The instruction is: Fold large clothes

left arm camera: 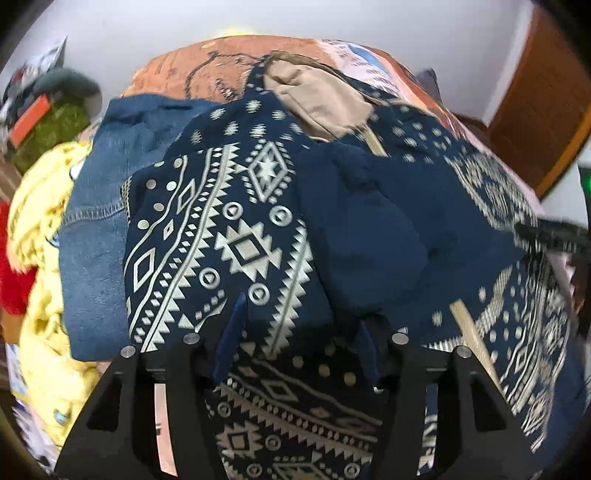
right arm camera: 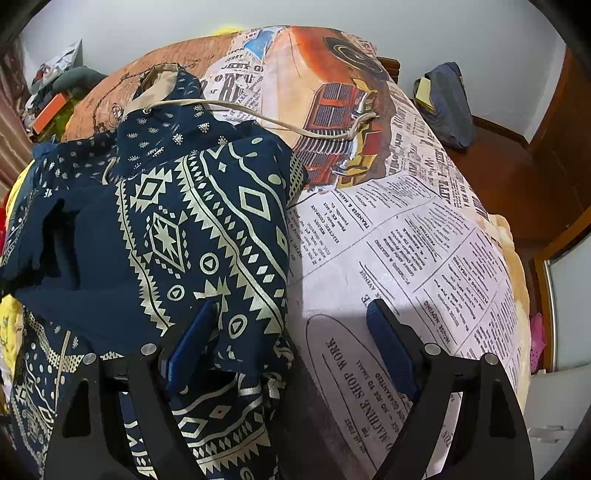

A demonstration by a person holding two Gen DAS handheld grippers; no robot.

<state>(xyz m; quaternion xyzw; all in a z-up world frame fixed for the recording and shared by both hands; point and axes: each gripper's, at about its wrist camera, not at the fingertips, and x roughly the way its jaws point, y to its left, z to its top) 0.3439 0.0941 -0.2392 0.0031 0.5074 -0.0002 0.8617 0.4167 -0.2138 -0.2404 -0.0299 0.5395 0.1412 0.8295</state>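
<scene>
Both tools angled steeply down, left tool [left arm camera: 301, 332] and right tool [right arm camera: 291, 325] agape over patterned hoodie [right arm camera: 192, 229]

Bed, wall and clutter around the work area

A bed cover [right arm camera: 406, 236] printed with newspaper columns and an orange vintage car is spread over the bed; it reaches from the near edge to the far end. Behind it stands a plain pale wall [right arm camera: 332, 18]. At the far right, on a dark wooden ledge, lies a grey-blue bag [right arm camera: 448, 107] with something yellow in it. A brown wooden door [left arm camera: 543, 110] is at the right. On the left side there is a green plush thing [left arm camera: 55, 129] with an orange box [left arm camera: 29, 118] on it, a yellow patterned blanket [left arm camera: 40, 236], and a red cloth [left arm camera: 11, 280] beside it. Something pink [right arm camera: 537, 341] lies low at the right, too small to tell.
</scene>
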